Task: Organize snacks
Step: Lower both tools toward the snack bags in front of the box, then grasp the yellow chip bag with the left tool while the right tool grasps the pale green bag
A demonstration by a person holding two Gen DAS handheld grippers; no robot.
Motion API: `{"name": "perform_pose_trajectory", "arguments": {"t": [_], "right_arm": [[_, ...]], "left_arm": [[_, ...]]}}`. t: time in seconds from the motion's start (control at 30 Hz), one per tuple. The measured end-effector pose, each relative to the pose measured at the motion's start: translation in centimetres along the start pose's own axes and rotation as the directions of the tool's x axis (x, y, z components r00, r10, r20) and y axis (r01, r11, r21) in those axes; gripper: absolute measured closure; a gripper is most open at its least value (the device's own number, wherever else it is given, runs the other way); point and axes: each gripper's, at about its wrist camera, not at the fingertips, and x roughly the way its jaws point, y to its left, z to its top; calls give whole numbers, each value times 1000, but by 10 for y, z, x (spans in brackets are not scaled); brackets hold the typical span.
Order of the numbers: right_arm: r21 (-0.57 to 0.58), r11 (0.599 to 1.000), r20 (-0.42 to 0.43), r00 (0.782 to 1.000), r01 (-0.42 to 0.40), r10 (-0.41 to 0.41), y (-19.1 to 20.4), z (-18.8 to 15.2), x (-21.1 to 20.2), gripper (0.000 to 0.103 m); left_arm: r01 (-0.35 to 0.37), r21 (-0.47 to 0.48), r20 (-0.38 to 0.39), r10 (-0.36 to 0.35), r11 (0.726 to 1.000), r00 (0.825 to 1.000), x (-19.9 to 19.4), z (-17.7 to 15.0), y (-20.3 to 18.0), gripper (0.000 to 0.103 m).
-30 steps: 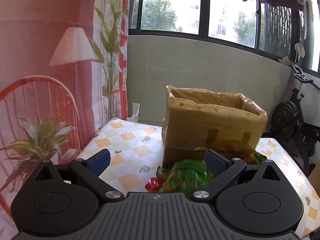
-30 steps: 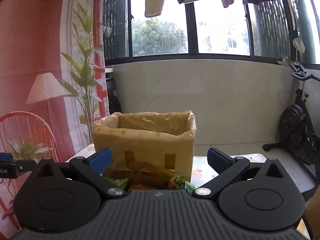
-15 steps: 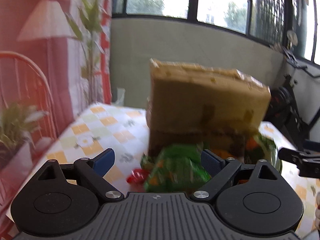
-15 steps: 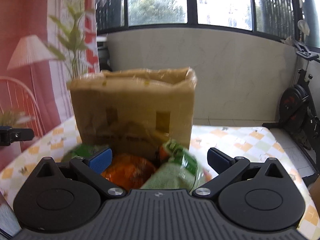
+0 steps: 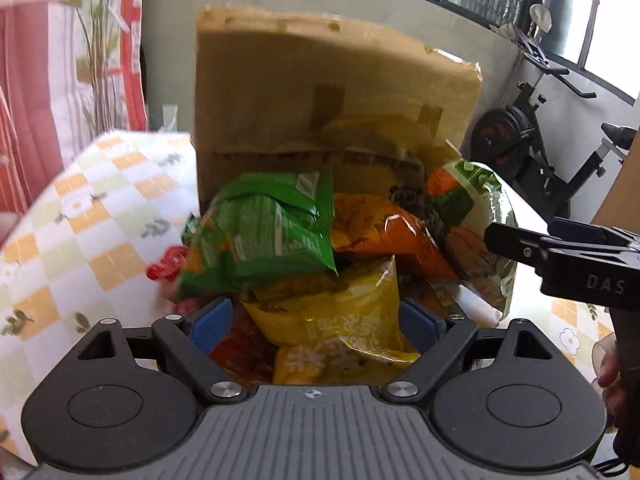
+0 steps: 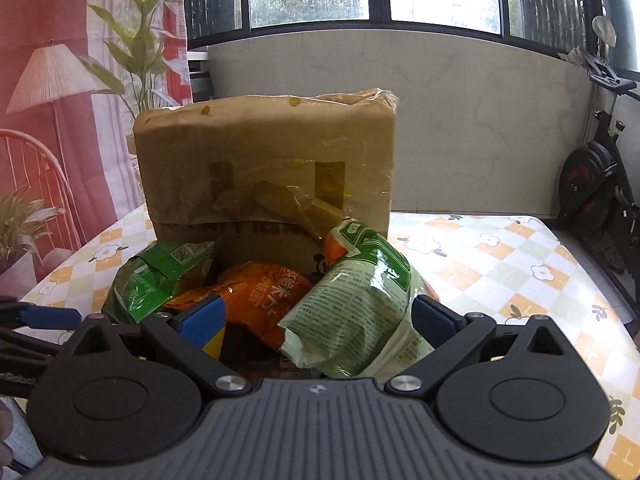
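Note:
A pile of snack bags lies on the table in front of a tall taped cardboard box [image 5: 320, 92], which also shows in the right wrist view [image 6: 264, 168]. My left gripper [image 5: 316, 320] is open, its blue pads on either side of a yellow bag [image 5: 332, 316]; a green bag [image 5: 260, 236] and an orange bag [image 5: 380, 228] lie just beyond. My right gripper [image 6: 316, 320] is open around a pale green bag [image 6: 360, 308], with an orange bag [image 6: 260, 292] and a dark green bag [image 6: 152, 280] to its left. The right gripper shows at the right of the left wrist view [image 5: 560, 248].
The table has a checked floral cloth [image 6: 500, 264]. An exercise bike [image 5: 532, 132] stands beyond the table on the right. A curtain with a lamp and plant print [image 6: 60, 120] hangs on the left. A small red wrapper [image 5: 164, 264] lies left of the pile.
Both grippers have tilted down and moved in toward the snack pile. The bags now lie between the open fingers of each; the box fills more of both views.

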Motion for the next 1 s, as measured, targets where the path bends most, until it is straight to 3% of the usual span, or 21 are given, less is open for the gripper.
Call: {"name": "perform_pose_trajectory", "arguments": {"t": [0.23,0.4,0.57,1.0], "right_arm": [[14,1000,-20,1000,-11,11,-4,-7,4,3],[22,1000,-36,999,-16,17,-6,-10,9,3],[14,1000,-46,999,-13,14,-6,-10,13,4],[-214,972,-18,995,94,-100,7,-13,52,4]], "left_arm": [[29,-117,-116,-43,993,992,37,-8,15,12],[86,-133,-146,-106,987,984,49,-13,12,13],[118,-145,-126,-136,982,983,42,-16,15,32],[86,-86,-35,-89,993,995,-4,-10,11,37]]}}
